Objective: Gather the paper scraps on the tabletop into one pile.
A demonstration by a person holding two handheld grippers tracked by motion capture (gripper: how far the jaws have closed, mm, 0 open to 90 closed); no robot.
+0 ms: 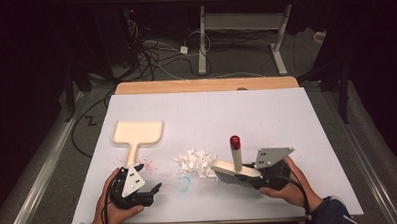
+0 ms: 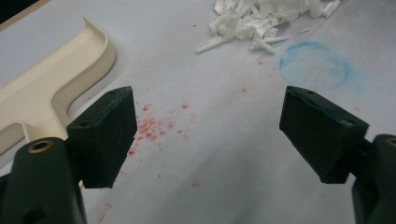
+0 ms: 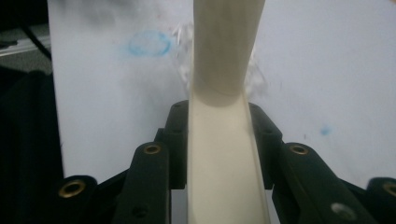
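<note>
The right tool (image 1: 254, 176) is clamping a cream hand brush (image 1: 234, 170), its red-tipped handle sticking up, just right of a pile of white scraps (image 1: 195, 161) near the middle of the white worktop (image 1: 287, 119). The left tool (image 1: 154, 189) is hovering with jaws spread wide, holding nothing, just near of the cream dustpan (image 1: 137, 133) lying at the left.

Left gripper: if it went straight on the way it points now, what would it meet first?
Probably the pile of white scraps, beyond the blue ring mark. The left gripper is open and empty; depth is uncertain. The dustpan lies off to one side.
</note>
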